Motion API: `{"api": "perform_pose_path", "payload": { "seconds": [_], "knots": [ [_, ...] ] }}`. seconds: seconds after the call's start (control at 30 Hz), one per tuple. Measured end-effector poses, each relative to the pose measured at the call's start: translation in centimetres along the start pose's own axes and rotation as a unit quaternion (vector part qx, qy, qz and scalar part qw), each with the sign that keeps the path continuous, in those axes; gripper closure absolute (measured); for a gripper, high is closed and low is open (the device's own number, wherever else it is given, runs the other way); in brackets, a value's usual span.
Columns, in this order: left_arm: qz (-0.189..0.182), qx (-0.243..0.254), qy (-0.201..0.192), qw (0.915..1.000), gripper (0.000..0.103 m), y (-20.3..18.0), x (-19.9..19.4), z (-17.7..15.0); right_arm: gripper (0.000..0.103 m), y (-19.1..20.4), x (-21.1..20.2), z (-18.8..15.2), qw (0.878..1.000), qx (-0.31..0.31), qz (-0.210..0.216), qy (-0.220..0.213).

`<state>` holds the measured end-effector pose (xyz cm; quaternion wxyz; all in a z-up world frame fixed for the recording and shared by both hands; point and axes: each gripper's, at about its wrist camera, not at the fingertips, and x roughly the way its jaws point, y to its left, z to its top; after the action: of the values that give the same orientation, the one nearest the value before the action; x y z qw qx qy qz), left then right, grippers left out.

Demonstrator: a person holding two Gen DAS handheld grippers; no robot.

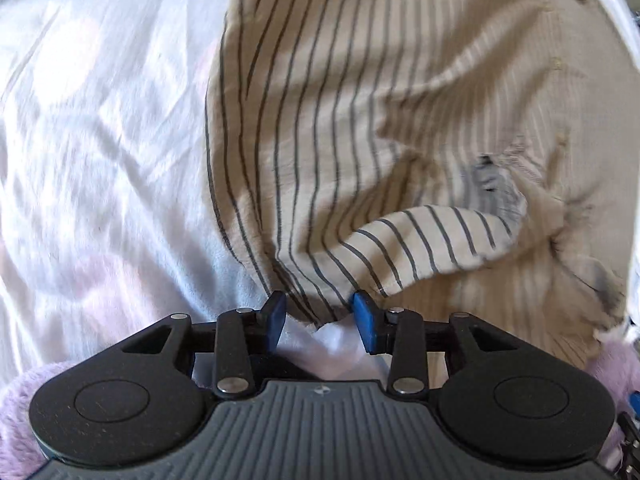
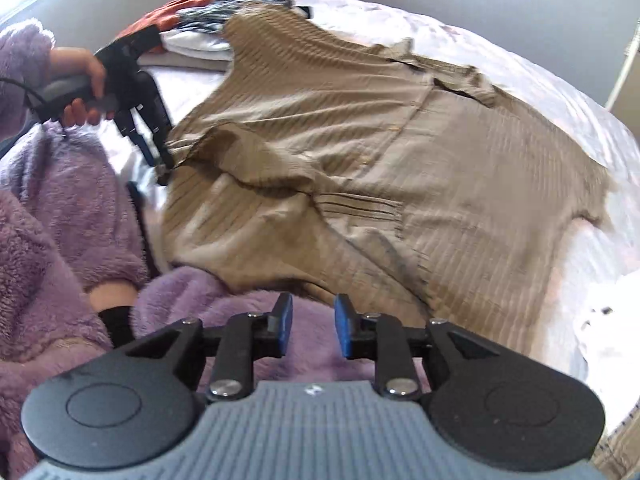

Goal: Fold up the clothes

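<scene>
A tan shirt with thin dark stripes (image 2: 360, 152) lies spread on the white bedsheet (image 2: 540, 92). In the left wrist view the shirt (image 1: 340, 120) fills the middle and right, with one striped sleeve (image 1: 420, 248) folded across it. My left gripper (image 1: 318, 316) is open, its blue pads either side of the shirt's near edge, with nothing between them. It also shows in the right wrist view (image 2: 158, 160), at the shirt's left edge. My right gripper (image 2: 312, 326) is open and empty, just short of the shirt's near hem, above purple fleece (image 2: 240, 300).
A pile of other clothes, orange (image 2: 172, 12) and dark patterned, lies at the far left of the bed. The person's purple fleece garment (image 2: 60, 208) fills the left side. White sheet (image 1: 100, 140) lies left of the shirt. A wall stands behind the bed.
</scene>
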<state>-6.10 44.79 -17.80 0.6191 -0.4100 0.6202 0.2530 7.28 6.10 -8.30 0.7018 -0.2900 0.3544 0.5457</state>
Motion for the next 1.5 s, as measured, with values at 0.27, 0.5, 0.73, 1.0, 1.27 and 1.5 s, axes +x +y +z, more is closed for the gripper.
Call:
{"api": "perform_pose_path", "payload": {
  "seconds": [0.27,0.5,0.73,1.0,1.27,1.5],
  "knots": [
    [0.0,0.022,-0.006,0.9997,0.097,0.6,0.3,-0.3,0.07,-12.4,-2.5,-3.3,0.97,0.229,-0.082,-0.008],
    [-0.003,0.032,-0.007,0.9995,0.1,1.5,-1.2,-0.5,0.063,-21.2,2.4,-6.2,0.925,0.376,-0.037,0.044],
    [-0.014,0.043,-0.006,0.999,0.102,3.2,-3.2,-1.0,0.088,-24.2,7.6,-8.9,0.872,0.48,0.055,0.085],
    [0.01,0.096,0.008,0.9953,0.103,6.0,-7.1,-2.1,0.1,-24.2,2.5,-10.1,0.886,0.457,0.016,0.075],
    [0.028,0.103,0.009,0.9942,0.103,6.1,-7.1,-2.5,0.1,-24.4,4.1,-11.1,0.885,0.452,-0.027,0.109],
    [-0.007,0.139,-0.033,0.9898,0.103,2.3,-8.3,-3.8,0.091,-22.9,3.5,-10.2,0.907,0.379,-0.077,0.164]
  ]
}}
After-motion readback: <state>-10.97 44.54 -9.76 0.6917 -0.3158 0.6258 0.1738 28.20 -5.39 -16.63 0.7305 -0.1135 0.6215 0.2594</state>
